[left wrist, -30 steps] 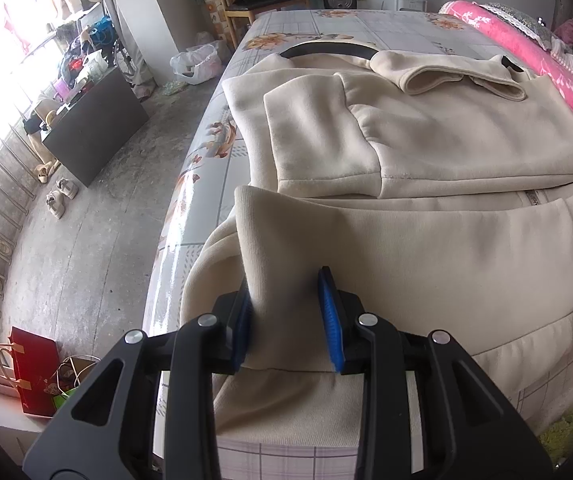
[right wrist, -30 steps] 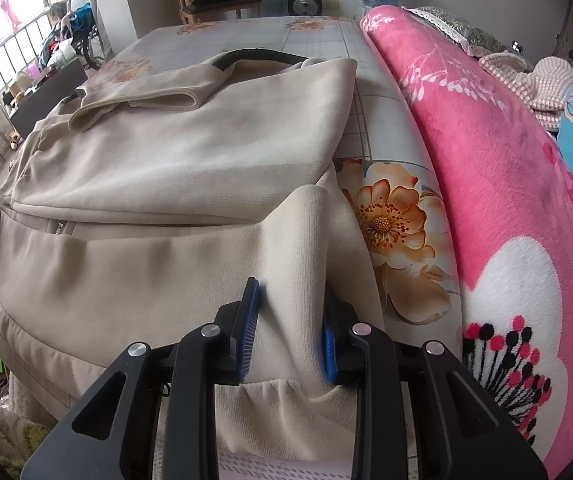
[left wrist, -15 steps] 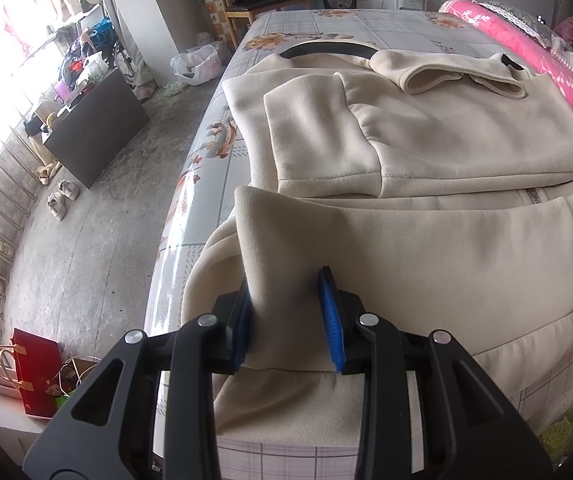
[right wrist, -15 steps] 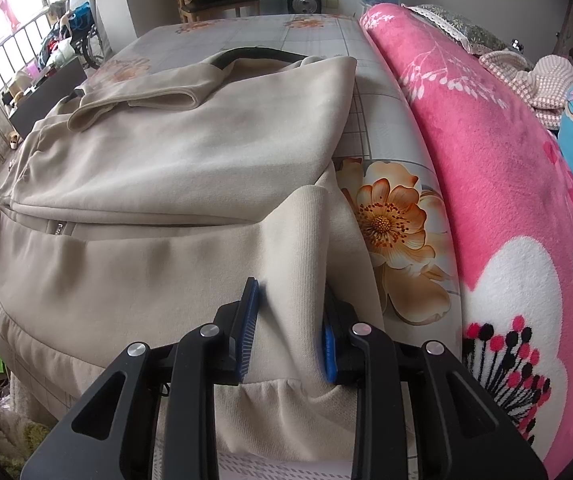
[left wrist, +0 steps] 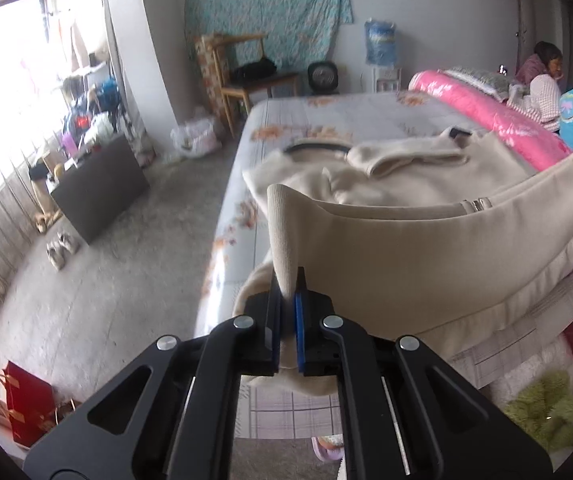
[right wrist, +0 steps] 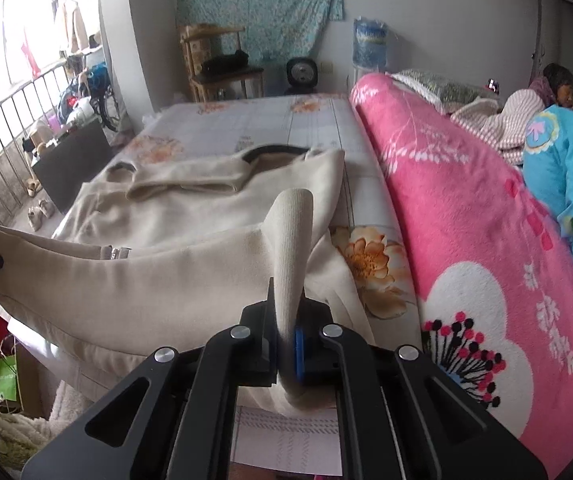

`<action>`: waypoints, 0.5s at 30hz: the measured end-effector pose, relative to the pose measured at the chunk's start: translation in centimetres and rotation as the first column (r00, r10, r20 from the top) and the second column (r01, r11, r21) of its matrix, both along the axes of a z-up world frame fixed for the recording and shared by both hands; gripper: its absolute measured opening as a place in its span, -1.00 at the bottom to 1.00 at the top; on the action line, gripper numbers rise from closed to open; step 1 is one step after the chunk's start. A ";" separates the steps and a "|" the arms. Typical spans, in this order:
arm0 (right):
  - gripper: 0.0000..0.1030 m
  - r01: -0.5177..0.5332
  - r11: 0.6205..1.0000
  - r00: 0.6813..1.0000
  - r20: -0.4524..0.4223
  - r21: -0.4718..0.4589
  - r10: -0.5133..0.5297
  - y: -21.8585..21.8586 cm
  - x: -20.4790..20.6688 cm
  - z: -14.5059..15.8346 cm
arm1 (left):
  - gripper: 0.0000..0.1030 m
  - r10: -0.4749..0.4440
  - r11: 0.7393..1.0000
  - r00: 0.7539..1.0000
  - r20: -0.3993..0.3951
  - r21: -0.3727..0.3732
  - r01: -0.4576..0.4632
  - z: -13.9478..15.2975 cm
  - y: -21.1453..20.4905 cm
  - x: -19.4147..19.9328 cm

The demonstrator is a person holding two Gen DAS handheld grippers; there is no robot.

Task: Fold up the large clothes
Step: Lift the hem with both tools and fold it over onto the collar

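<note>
A large cream jacket [left wrist: 418, 176] [right wrist: 190, 208] lies on the bed [left wrist: 350, 114] with its sleeves folded across the chest. Its ribbed bottom hem is lifted off the bed at both corners. My left gripper [left wrist: 287, 280] is shut on the hem's left corner, and the fabric stands up between the blue pads. At the hem's right corner my right gripper [right wrist: 288, 292] is shut the same way. The hem [left wrist: 426, 240] stretches taut between the two grippers. The left gripper's tip shows at the left edge of the right wrist view.
A rolled pink floral blanket [right wrist: 466, 240] runs along the bed's right side. A person [right wrist: 558, 92] sits beyond it, beside a blue blanket [right wrist: 566, 168]. Left of the bed is bare floor with a dark cabinet [left wrist: 98, 188], shoes [left wrist: 60, 248] and a red bag [left wrist: 28, 404].
Both grippers have shut on the hem corners they straddled and risen, lifting the jacket's bottom edge off the bed. Both views now tilt up towards the far wall.
</note>
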State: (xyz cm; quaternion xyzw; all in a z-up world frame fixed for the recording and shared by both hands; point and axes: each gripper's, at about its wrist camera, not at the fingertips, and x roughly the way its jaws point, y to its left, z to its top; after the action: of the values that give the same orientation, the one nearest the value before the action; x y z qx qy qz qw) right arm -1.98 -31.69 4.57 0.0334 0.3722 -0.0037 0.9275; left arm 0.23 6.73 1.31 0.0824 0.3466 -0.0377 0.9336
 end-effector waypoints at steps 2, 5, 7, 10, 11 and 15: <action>-0.88 -0.007 1.000 0.999 0.043 0.026 0.005 -0.4 0.9 1.6 | -0.90 -0.003 1.000 0.999 0.032 -0.021 0.003 1.8 0.3 0.6; -0.88 -0.023 1.000 0.994 0.103 0.020 0.020 -0.9 4.0 3.5 | -0.90 -0.007 0.996 0.998 0.062 -0.085 0.012 3.8 1.2 3.6; -0.88 -0.036 0.999 0.991 0.126 0.014 0.034 -1.4 7.2 4.2 | -0.90 -0.009 0.995 0.997 0.076 -0.098 0.016 4.6 1.6 6.9; -0.89 -0.050 0.998 0.990 0.134 0.045 0.043 -2.5 12.4 4.5 | -0.90 -0.018 0.994 0.998 0.061 -0.103 0.025 4.8 1.7 12.6; -0.88 -0.043 0.997 0.991 0.126 0.056 0.036 -3.0 14.5 4.4 | -0.90 -0.024 0.992 0.999 0.046 -0.123 0.029 4.8 1.8 14.8; -0.85 -0.011 0.998 0.998 0.064 0.060 0.007 -3.5 21.5 1.7 | -0.83 -0.035 0.983 0.997 -0.061 -0.181 0.024 2.6 1.6 23.6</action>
State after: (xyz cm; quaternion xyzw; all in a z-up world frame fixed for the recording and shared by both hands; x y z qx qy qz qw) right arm 19.53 -35.23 6.27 0.0596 0.3425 0.0126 0.9375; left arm 23.86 8.36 3.94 0.0014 0.3703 -0.0854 0.9250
